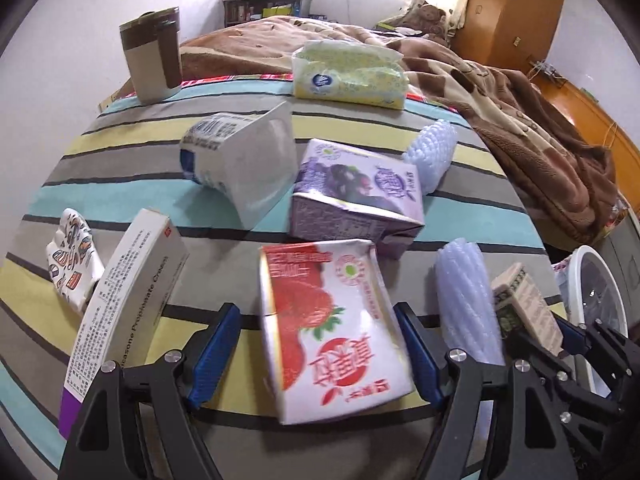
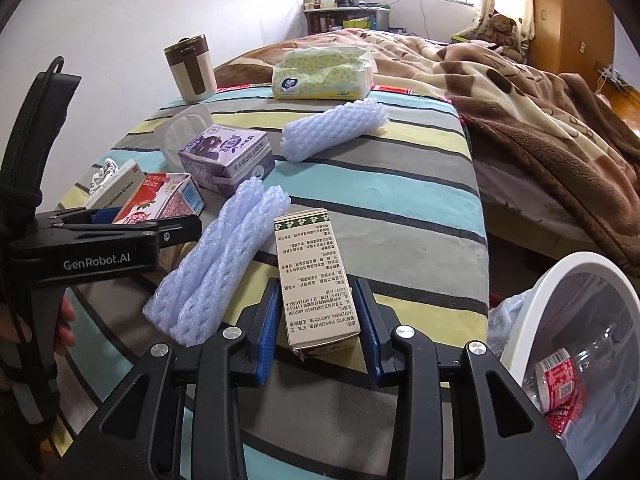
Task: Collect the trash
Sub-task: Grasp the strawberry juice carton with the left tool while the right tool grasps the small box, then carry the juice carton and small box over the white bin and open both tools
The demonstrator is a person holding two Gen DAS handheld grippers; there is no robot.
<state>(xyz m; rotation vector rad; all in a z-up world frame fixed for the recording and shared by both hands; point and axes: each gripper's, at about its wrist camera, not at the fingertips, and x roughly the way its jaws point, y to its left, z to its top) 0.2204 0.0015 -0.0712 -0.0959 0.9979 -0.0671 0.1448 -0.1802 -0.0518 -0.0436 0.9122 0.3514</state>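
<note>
My left gripper [image 1: 320, 344] has its jaws around a red strawberry milk carton [image 1: 332, 328], pads at its two sides; the carton is a bit blurred and tilted. It also shows in the right wrist view [image 2: 156, 200]. My right gripper [image 2: 320, 316] is shut on a beige box with green trim [image 2: 316, 276], also seen in the left wrist view [image 1: 528, 308]. A purple grape carton [image 1: 356, 192], a clear plastic cup [image 1: 248, 160], foam nets [image 2: 224, 264] and a white medicine box [image 1: 128, 304] lie on the striped table [image 2: 400, 200].
A white trash bin [image 2: 532, 312] with a plastic bottle [image 2: 568, 376] inside stands at the table's right edge. A tumbler [image 1: 154, 56] and a tissue pack [image 1: 348, 74] sit at the far edge. A crumpled wrapper [image 1: 72, 256] lies left. A bed with a brown blanket [image 2: 520, 100] is behind.
</note>
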